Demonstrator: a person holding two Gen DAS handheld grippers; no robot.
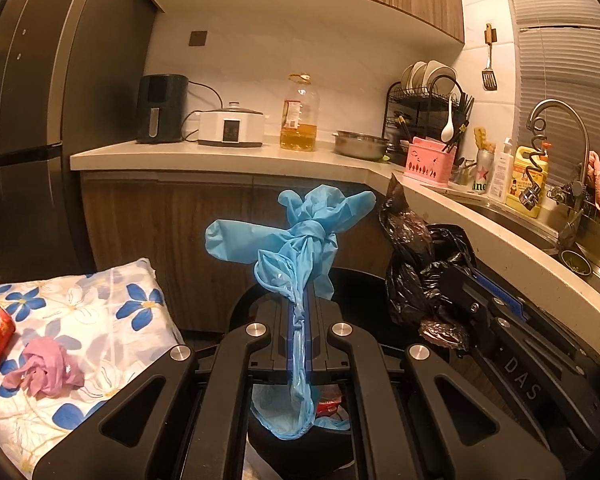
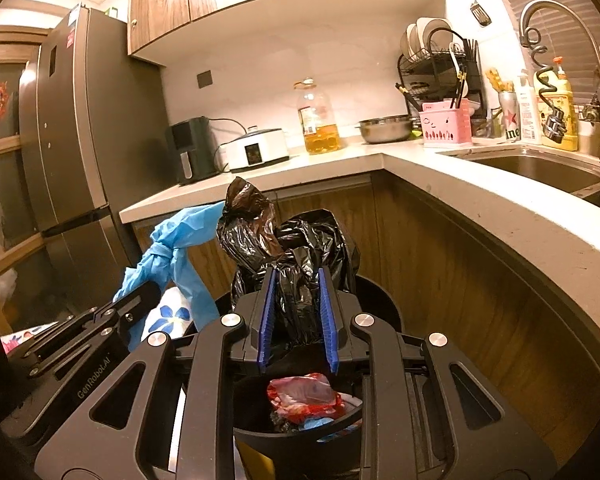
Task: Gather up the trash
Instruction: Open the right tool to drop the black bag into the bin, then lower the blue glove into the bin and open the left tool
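My left hand-held gripper (image 1: 300,320) is clamped flat on the knotted blue bag (image 1: 300,236); the right hand-held gripper (image 2: 296,312), part open, pinches the black bag (image 2: 296,264). Both hang over the bin (image 2: 300,432): light, floppy, slippery film, best held below the knots.

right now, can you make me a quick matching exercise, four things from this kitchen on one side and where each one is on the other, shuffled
Things:
1. blue bag
2. black bag
3. pink tissue
4. oil bottle

Places:
A. on the counter, beside the white cooker
B. pinched in the left tongs
C. lying on the flowered cloth
D. between the right tongs, above the bin

Pairs: 1-B, 2-D, 3-C, 4-A
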